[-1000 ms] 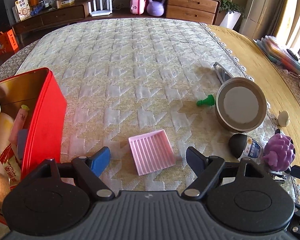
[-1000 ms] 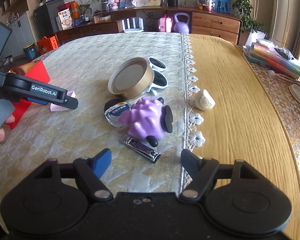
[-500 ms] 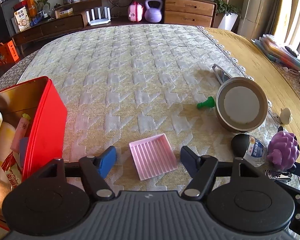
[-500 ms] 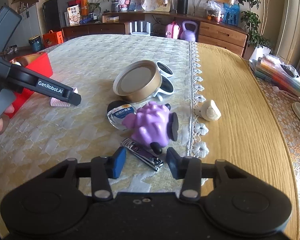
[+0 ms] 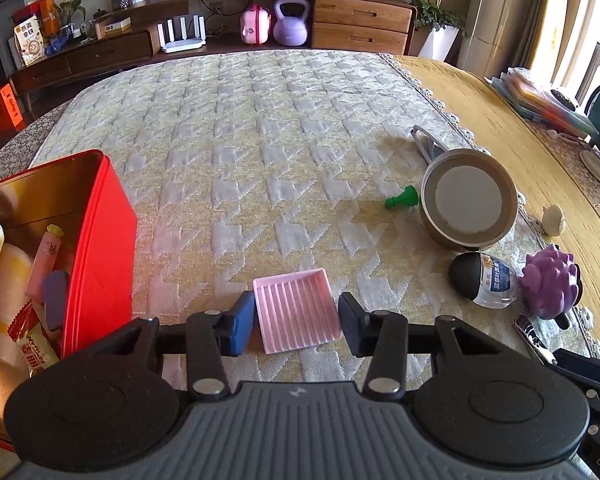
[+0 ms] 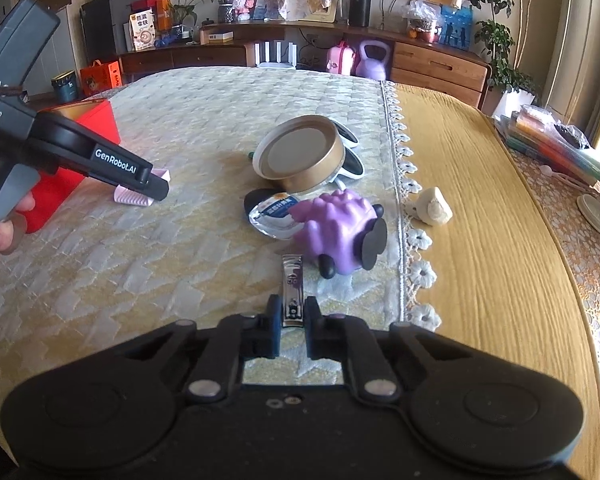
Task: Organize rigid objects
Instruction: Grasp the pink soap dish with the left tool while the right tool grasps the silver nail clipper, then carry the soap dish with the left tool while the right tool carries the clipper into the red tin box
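Observation:
A pink ribbed tray [image 5: 296,310] lies on the quilted cloth between the fingers of my left gripper [image 5: 296,322], which touch its two sides. The tray also shows in the right wrist view [image 6: 140,196] under the left gripper [image 6: 156,188]. My right gripper [image 6: 292,322] is shut on the near end of a silver nail clipper [image 6: 292,284], which points away from me. A red tin box [image 5: 96,240] holding snacks stands at the left. A purple spiky toy [image 6: 336,228], a small clear bottle [image 6: 272,212] and a gold round tin [image 6: 300,160] lie beyond the clipper.
A green pawn-like piece [image 5: 400,200] lies left of the gold tin [image 5: 468,200]. Sunglasses [image 6: 352,160] lie behind the tin. A beige shell-like piece [image 6: 432,208] sits on the yellow cloth at the right. Folders [image 6: 552,140] lie at the far right table edge.
Both grippers closed from wide open. The left closed around the pink tray. The right moved forward and closed on the nail clipper, which turned to point straight ahead.

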